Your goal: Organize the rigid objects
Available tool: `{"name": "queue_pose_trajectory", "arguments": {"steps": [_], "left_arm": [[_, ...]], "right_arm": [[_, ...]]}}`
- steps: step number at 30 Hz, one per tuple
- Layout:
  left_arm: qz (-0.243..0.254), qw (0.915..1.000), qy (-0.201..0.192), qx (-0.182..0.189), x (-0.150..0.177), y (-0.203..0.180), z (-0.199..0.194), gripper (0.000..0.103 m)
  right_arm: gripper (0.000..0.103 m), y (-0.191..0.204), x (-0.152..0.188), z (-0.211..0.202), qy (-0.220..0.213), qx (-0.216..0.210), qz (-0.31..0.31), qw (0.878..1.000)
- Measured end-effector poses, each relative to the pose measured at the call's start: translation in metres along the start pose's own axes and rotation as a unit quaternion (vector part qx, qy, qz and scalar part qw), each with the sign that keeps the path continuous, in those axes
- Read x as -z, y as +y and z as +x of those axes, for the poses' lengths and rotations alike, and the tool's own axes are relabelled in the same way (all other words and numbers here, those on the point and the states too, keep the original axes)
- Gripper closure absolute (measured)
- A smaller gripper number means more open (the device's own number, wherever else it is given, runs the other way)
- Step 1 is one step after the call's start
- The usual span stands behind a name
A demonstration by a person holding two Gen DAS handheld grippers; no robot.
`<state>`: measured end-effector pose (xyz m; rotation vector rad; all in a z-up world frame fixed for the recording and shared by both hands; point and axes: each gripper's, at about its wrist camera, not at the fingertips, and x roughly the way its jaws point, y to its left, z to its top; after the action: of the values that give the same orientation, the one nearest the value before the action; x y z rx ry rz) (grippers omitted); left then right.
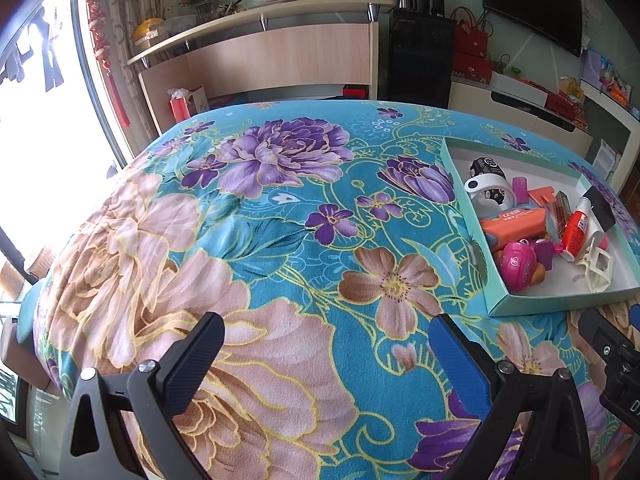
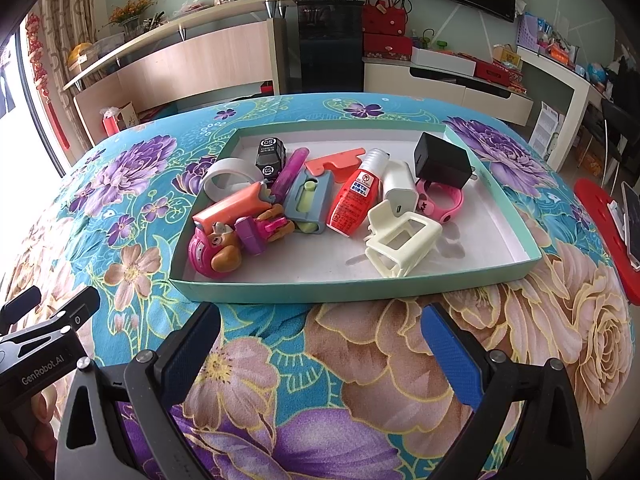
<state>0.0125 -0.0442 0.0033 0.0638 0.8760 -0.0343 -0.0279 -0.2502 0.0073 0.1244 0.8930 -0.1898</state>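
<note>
A shallow mint-green box tray (image 2: 352,286) (image 1: 520,300) lies on the floral cloth and holds several small rigid items. Among them are a red glue bottle (image 2: 354,200) (image 1: 574,230), a cream hair claw clip (image 2: 402,240) (image 1: 598,266), a black charger (image 2: 442,162), a white charger (image 2: 398,188), a pink watch (image 2: 444,200), a pink toy pup (image 2: 214,254) (image 1: 518,260), an orange case (image 2: 230,208) (image 1: 514,220) and a tape roll (image 2: 228,180). My right gripper (image 2: 320,340) stands open just in front of the tray, holding nothing. My left gripper (image 1: 326,348) is open over bare cloth, left of the tray.
The table (image 1: 280,220) is covered by a teal cloth with big flowers. A red stool (image 2: 608,236) with a phone on it stands at the right. Behind the table are a wooden counter (image 2: 180,60), a black cabinet and a wall television.
</note>
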Motion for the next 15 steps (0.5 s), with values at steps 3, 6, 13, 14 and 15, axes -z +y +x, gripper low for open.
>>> {"name": "queue_pose_trajectory", "arguments": {"steps": [3,6,13,14,15], "left_arm": [[0.002,1.0000,0.000,0.000,0.0000,-0.0007,0.0001,0.000],[0.001,1.0000,0.000,-0.001,0.0001,-0.0007,0.0000,0.000],[-0.001,1.0000,0.002,-0.001,0.0003,0.0002,0.0009,0.000],[-0.001,1.0000,0.002,-0.001,0.0004,0.0002,0.0009,0.000],[-0.001,1.0000,0.002,-0.001,0.0004,0.0001,0.0009,0.000]], "right_arm": [[0.003,-0.0001,-0.0001,0.0003,0.000,0.000,0.000,1.000],[0.003,0.0000,0.0001,0.0007,0.001,0.000,-0.001,1.000],[0.003,0.0007,0.0007,0.0011,0.002,-0.001,-0.003,1.000],[0.003,0.0007,0.0006,0.0011,0.002,-0.001,-0.002,1.000],[0.003,0.0007,0.0006,0.0010,0.002,-0.001,-0.002,1.000]]}}
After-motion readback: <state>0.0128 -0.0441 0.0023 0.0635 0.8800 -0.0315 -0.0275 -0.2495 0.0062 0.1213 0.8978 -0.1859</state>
